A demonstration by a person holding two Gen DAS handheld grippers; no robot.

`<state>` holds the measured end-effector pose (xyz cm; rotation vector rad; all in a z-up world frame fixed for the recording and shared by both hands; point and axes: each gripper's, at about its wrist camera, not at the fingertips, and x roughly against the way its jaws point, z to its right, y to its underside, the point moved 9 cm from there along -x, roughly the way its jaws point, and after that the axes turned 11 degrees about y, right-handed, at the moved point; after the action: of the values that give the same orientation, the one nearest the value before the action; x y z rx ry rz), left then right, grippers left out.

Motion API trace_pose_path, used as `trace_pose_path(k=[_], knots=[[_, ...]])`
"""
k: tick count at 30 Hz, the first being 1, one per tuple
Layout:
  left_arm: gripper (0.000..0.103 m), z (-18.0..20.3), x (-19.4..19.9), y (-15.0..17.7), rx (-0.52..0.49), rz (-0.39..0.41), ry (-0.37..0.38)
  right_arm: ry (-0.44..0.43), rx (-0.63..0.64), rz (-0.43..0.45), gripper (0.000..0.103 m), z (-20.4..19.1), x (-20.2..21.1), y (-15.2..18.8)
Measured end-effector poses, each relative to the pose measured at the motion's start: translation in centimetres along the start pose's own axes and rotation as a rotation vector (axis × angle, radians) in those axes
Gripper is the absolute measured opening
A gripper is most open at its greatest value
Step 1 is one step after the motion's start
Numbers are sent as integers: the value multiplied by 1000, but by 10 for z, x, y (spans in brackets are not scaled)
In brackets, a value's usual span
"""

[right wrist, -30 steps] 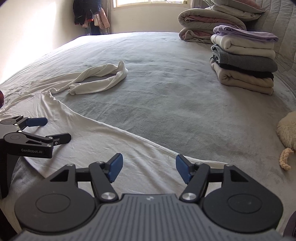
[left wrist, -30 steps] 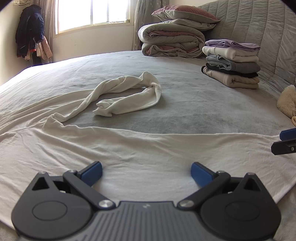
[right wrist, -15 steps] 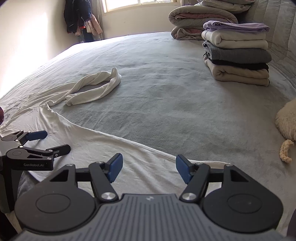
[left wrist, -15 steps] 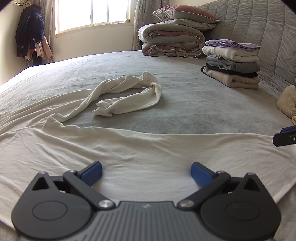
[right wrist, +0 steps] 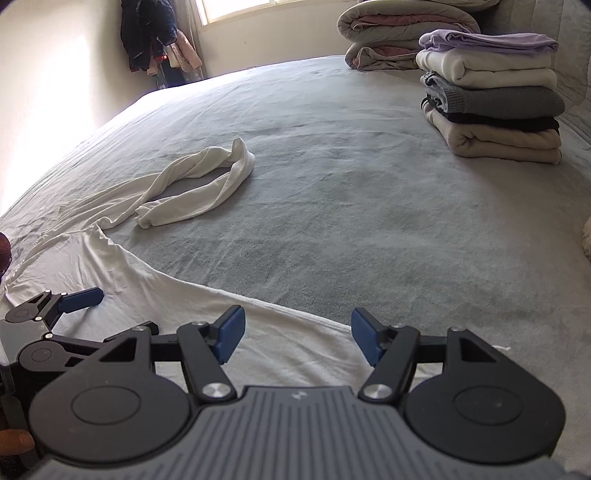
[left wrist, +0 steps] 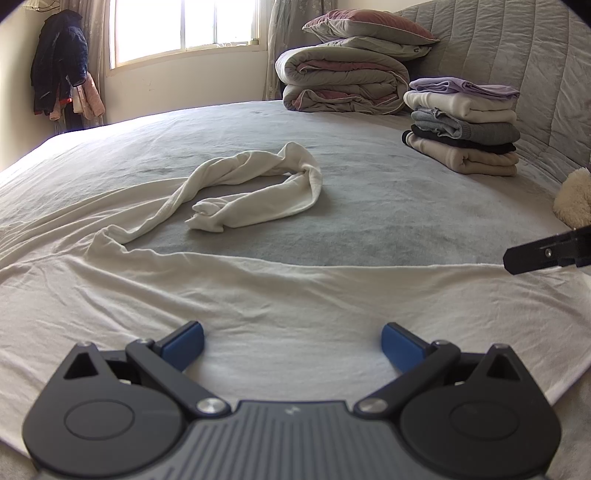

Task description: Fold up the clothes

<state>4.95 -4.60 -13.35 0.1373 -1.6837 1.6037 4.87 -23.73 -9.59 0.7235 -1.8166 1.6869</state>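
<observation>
One white garment [left wrist: 280, 306] lies spread over the bed's [left wrist: 388, 206] near edge, its twisted sleeve looping further in. Five folded clothes form a stack [left wrist: 461, 125]. Two hand-held grippers, left [left wrist: 291, 345] and right [right wrist: 297, 338], both spread, hover empty; a fluffy thing [left wrist: 574, 201] is cut off.

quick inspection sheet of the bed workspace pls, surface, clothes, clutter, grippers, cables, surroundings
surface: grey bed cover, wrinkled, bare in the middle.
job's things: white garment spread flat along the near edge, its long sleeve twisted into a loop further out; stack of folded clothes near the headboard.
clutter: rolled duvets topped with pillows; a fluffy cream thing at the right edge.
grippers: left gripper open over the garment; right gripper open over its hem; neither holds anything.
cables: nothing seen.
surroundings: window, coats hanging in the corner, padded headboard.
</observation>
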Motion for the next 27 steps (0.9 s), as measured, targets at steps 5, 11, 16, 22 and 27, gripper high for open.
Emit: trace_pose_path(k=[5,11,16,22,27], knots=[[103,0,0,-1,6,-1,4,-18,-14,-6,68,-15,-12,-13],[103,-4,6,-19,-3,-69,68,-50,-2,-9,68,-35,-31,-26],[103,-39,17,-49,44,-75,76,-60,17,-9,66,-46,-46,-40],[102,-111,11,-66,153,-36,-39,-137,-39,-12,52,-61,-62,-66],[93,-140,-4,-80,183,-25,-53,-137,-23,-24,40,-78,-88,-76]])
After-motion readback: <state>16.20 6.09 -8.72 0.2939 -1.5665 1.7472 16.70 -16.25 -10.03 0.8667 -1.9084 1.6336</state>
